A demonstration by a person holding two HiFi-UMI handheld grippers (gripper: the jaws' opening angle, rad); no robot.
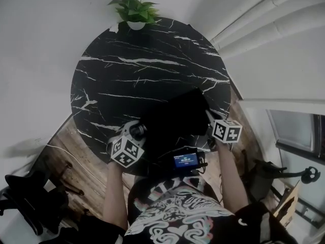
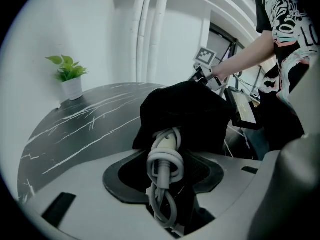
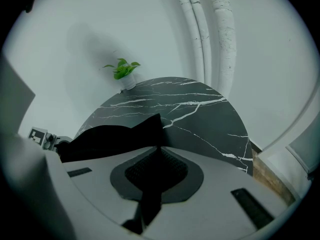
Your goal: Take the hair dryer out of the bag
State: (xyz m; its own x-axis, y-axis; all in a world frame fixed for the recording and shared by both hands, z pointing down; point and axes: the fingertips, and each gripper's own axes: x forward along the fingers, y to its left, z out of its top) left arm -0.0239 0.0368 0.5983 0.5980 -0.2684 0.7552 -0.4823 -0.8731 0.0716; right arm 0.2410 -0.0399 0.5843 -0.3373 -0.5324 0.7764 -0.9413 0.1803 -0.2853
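Step in hand: extraction, mid-way. The left tool [image 2: 165, 159] is clamping, at a fairly wide set, the pale cord-wrapped end of the hair dryer [image 2: 166, 143], with the wound cord loops sitting between its 2 jaws. The dryer is lying mostly inside the black bag [image 1: 175, 118], with only that end poking out of the bag's mouth on the left side; the rest is hidden by the fabric. The bag is resting at the near edge of the round marble bench [image 1: 152, 60], well apart from the potted plant [image 1: 133, 6] at the far edge. The right tool [image 3: 158, 156] is pinching a fold of the bag's cloth, its jaws nearly together, anchoring the opposite side. Judgement for the next move: the left tool is needing to draw the dryer leftward and clear of the mouth while the right tool is keeping the cloth pinned, so the bag is not dragging along. Watch item: a grip on cord loops may slip or unwind.
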